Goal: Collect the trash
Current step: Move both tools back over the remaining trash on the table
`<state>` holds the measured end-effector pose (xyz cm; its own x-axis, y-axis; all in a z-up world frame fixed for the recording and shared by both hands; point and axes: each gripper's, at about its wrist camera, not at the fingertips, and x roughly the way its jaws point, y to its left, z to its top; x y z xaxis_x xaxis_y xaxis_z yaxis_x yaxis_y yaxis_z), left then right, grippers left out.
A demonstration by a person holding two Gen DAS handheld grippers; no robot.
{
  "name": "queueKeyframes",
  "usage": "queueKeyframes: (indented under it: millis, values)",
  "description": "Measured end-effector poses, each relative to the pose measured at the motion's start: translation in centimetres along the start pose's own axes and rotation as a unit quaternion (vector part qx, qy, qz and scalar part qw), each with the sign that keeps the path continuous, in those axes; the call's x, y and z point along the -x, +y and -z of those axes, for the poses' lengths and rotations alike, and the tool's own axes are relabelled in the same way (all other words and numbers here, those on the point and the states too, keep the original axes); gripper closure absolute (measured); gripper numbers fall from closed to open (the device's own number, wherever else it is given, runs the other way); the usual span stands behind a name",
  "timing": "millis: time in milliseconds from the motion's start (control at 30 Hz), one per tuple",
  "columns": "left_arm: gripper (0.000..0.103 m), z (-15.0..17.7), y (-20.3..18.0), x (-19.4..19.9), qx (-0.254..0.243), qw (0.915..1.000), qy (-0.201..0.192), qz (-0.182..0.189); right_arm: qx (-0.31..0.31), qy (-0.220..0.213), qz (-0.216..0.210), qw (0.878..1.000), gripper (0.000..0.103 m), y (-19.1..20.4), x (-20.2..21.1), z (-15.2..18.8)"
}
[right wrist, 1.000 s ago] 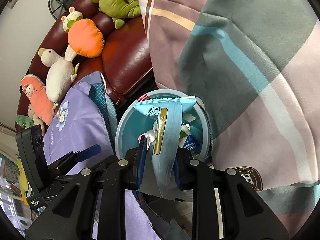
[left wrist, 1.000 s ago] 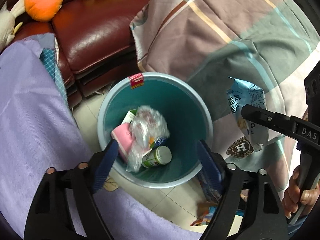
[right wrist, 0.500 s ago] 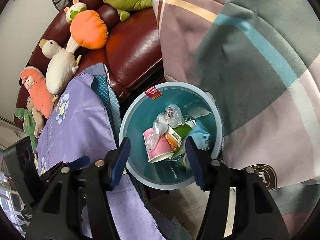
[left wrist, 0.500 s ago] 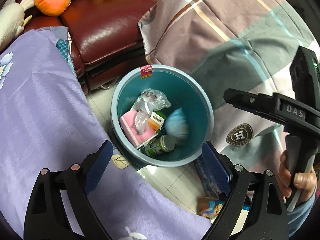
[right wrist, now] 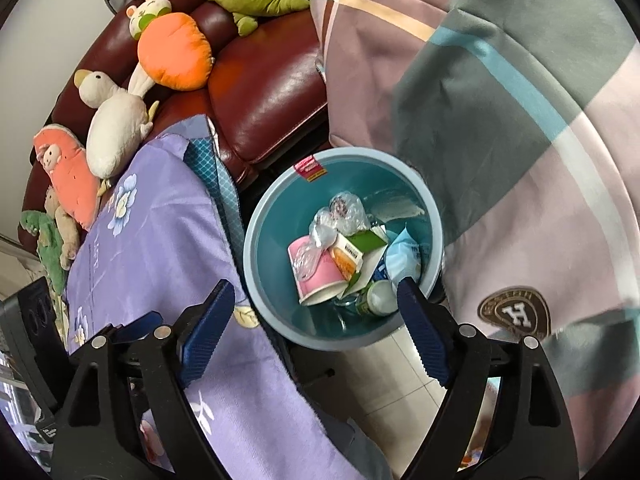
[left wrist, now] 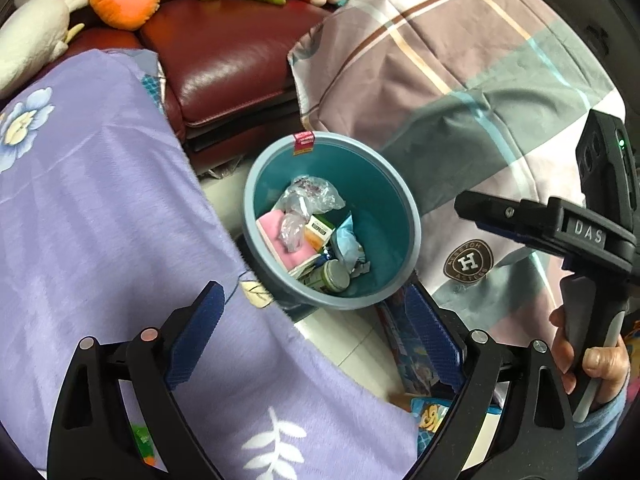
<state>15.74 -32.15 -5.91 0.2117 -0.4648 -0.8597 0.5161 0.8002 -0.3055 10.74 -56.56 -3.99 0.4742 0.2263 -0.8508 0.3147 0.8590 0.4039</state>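
Right hand-held gripper angled down over bin, jaws opening, empty.

Right gripper, jaws opening and empty, above trash-filled teal bin.

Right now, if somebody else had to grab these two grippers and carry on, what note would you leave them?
Left gripper: open, empty, above the bin.
Right gripper: jaws opening, nothing between them, also over the bin.
In the bin: blue wrapper, pink cup, clear plastic bag, small box, green bottle.
Done: the wrapper is in the bin.
Left: colourful packets lie on the floor by the bin; pick those up next, probably.
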Motion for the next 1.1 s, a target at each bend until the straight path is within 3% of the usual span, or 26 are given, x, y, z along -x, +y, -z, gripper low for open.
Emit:
queueKeyframes:
  millis: [533,633,1100]
  values:
    - [0.008,6.1,4.9,7.9,0.033,0.9982,-0.048,-0.011,0.045,0.015,-0.011,0.999,0.023,8.1,2.0,5.6]
    - [0.008,7.7,6.3,9.3,0.039,0.9978,-0.051,-0.015,0.057,0.02,-0.012,0.998,0.018,10.1,2.2,6.8]
    - [0.008,15.8,16.1,18.4,0.089,0.9889,-0.084,-0.084,0.15,0.06,-0.027,0.987,0.018,21.4,0.5,12.2]
